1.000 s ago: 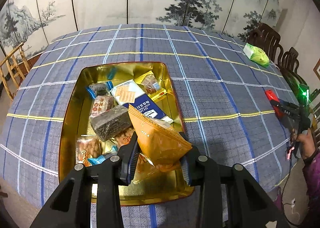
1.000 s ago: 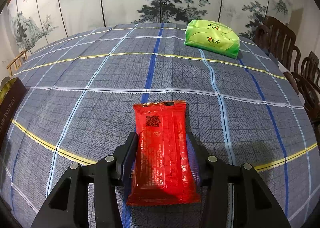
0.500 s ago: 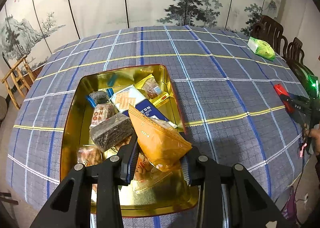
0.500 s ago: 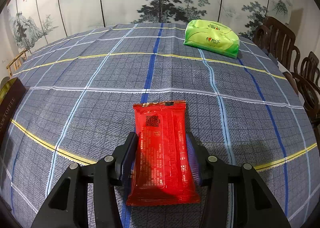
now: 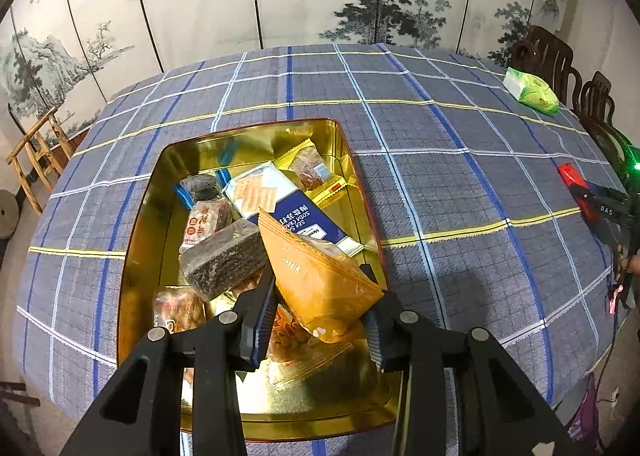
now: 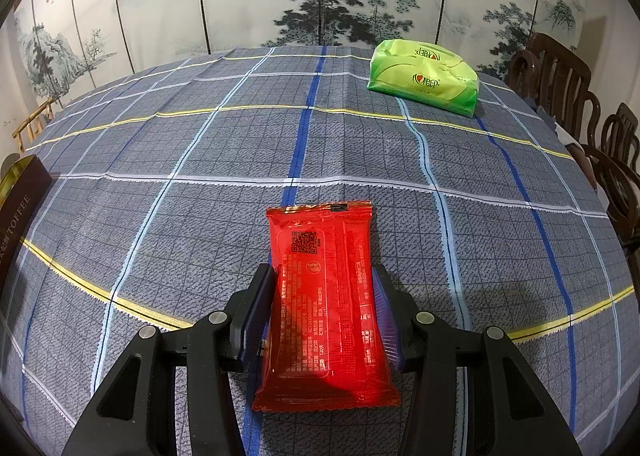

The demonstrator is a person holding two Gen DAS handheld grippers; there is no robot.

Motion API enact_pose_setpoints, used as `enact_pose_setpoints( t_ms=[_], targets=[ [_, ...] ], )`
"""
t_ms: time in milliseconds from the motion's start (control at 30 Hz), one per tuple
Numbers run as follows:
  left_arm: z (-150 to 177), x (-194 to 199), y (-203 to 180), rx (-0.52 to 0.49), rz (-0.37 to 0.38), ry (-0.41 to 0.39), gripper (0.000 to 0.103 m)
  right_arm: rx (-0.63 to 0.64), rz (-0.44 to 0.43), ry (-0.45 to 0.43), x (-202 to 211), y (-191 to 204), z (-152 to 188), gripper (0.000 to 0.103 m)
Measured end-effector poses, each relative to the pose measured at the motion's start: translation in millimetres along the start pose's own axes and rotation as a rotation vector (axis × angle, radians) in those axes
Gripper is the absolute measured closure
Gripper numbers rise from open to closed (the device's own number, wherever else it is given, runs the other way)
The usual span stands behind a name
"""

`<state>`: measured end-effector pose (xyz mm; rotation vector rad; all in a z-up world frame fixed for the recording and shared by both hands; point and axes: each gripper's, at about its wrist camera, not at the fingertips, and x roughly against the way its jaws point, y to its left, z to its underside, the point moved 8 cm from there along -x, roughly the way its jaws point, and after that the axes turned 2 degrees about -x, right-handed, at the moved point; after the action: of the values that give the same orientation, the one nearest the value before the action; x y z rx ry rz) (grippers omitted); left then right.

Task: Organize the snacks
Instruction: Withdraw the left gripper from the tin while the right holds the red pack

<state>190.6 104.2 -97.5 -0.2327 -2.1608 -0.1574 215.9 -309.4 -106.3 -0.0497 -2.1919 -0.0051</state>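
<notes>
My left gripper (image 5: 318, 284) hangs over the near half of an open gold tin (image 5: 256, 131). An orange snack packet (image 5: 308, 256) sits tilted between its pads, which still touch it while the jaws are opening. Inside the tin lie a blue cracker pack (image 5: 288, 203), a dark brick-shaped bar (image 5: 224, 260) and several small wrapped snacks. My right gripper (image 6: 322, 276) is shut on a red snack packet (image 6: 324, 296), held just above the checked tablecloth. In the left wrist view the red snack packet (image 5: 570, 175) shows at the far right edge.
A green tissue pack (image 6: 424, 79) lies at the table's far right corner. Dark wooden chairs (image 6: 560, 71) line the right side. The tin's dark outer wall (image 6: 20, 199) is at the left edge of the right wrist view. A painted folding screen stands behind the table.
The left gripper has drawn back and up a little over the tin, so more of the table shows. The orange packet stays between its pads. The right gripper and red packet have not moved.
</notes>
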Motion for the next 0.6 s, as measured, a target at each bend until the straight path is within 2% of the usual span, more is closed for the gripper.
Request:
enact_pose_setpoints(
  t_ms=[300,467,600],
  targets=[
    [0,3,3,-0.005,-0.036,-0.015,0.065,0.000,0.000,0.000,0,0,0,0.054],
    [-3,10,6,0.000,-0.056,-0.037,0.056,0.001,0.002,0.000,0,0,0,0.054],
    [-4,17,5,0.002,-0.066,-0.048,0.054,0.001,0.003,0.000,0,0,0,0.054]
  ],
)
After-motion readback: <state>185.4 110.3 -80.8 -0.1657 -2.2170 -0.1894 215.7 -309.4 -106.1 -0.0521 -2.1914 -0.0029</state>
